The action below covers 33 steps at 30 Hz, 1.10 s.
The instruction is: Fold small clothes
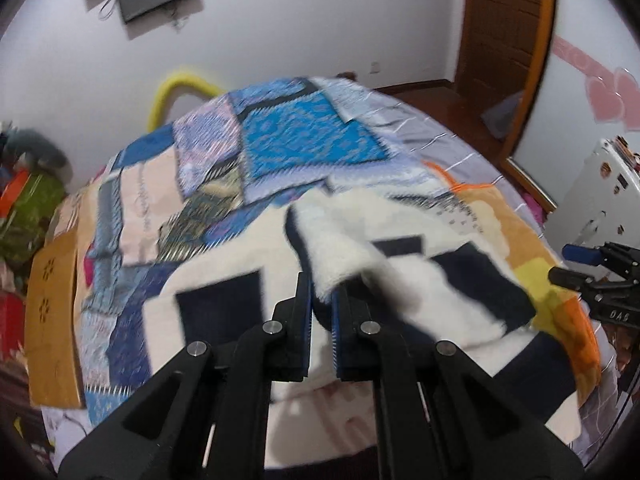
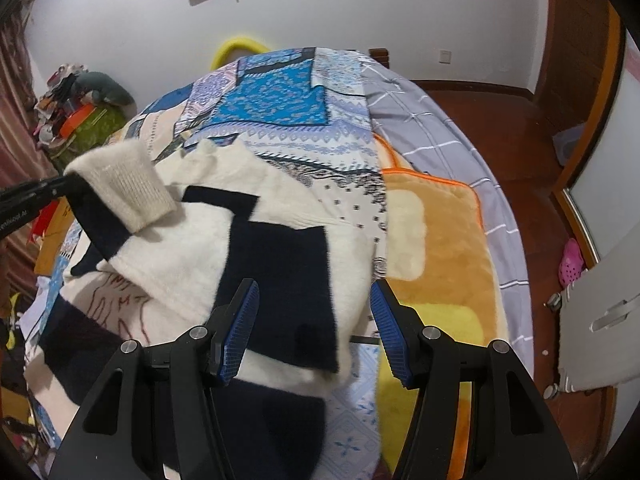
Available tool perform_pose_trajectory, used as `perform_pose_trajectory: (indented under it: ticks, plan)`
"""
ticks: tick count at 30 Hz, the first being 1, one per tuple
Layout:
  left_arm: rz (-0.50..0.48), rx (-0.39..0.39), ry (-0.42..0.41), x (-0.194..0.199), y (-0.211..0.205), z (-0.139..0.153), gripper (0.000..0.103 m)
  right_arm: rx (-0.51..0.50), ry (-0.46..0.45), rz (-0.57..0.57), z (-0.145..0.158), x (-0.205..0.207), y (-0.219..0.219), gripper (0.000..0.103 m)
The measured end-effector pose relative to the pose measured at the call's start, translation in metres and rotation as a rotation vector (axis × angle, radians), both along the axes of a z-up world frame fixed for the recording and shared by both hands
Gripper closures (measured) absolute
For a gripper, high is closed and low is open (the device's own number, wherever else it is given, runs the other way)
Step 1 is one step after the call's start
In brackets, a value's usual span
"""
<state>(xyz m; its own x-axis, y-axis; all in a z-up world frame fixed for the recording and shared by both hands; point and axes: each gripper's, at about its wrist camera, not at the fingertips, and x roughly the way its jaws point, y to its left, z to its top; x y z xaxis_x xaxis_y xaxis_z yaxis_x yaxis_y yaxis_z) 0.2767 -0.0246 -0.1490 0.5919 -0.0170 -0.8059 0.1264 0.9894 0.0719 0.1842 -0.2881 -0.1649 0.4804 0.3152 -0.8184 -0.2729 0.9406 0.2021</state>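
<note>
A fluffy cream sweater [image 2: 200,232] with navy blocks lies spread on the bed. In the left wrist view my left gripper [image 1: 321,292] is shut on the sweater's sleeve [image 1: 340,248], which rises between its blue pads. From the right wrist view that left gripper [image 2: 70,184] enters at the left edge, holding the ribbed cream cuff [image 2: 128,184] lifted above the sweater's body. My right gripper [image 2: 314,300] hovers open over the sweater's right side, a navy block [image 2: 280,280] showing between its fingers without contact. It also appears at the right edge as the right gripper [image 1: 568,264].
The bed carries a blue patchwork cover [image 2: 276,100], a grey checked sheet [image 2: 436,136] and an orange-yellow plush blanket [image 2: 440,240]. A yellow rail [image 2: 240,50] stands at the far end. Clutter piles sit left [image 2: 76,104]. White furniture [image 2: 600,320] and wooden floor lie right.
</note>
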Motion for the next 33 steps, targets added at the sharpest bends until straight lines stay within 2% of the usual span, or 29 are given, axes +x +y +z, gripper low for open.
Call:
perform_pose_trajectory:
  ticks: [6, 16, 21, 23, 27, 28, 33]
  plan:
    - [0.073, -0.028, 0.076, -0.015, 0.046, -0.028, 0.094, -0.022, 0.012, 0.052, -0.004, -0.001, 0.028, 0.049]
    - [0.131, -0.018, 0.142, -0.021, 0.081, -0.060, 0.094, -0.052, 0.054, 0.090, -0.017, 0.001, 0.056, 0.049]
    - [0.168, -0.060, 0.185, -0.018, 0.099, -0.069, 0.094, -0.063, 0.065, 0.102, -0.022, 0.003, 0.063, 0.049]
    - [0.154, -0.068, 0.183, -0.020, 0.099, -0.066, 0.088, -0.064, 0.069, 0.104, -0.023, 0.004, 0.065, 0.049]
    - [0.101, -0.037, 0.140, -0.028, 0.086, -0.053, 0.052, -0.063, 0.083, 0.103, -0.029, 0.008, 0.066, 0.049]
    - [0.085, -0.029, 0.126, -0.031, 0.082, -0.050, 0.047, -0.062, 0.085, 0.103, -0.030, 0.008, 0.067, 0.049]
    - [-0.019, 0.027, 0.086, -0.035, 0.051, -0.038, 0.041, -0.058, 0.100, 0.111, -0.036, 0.008, 0.071, 0.049]
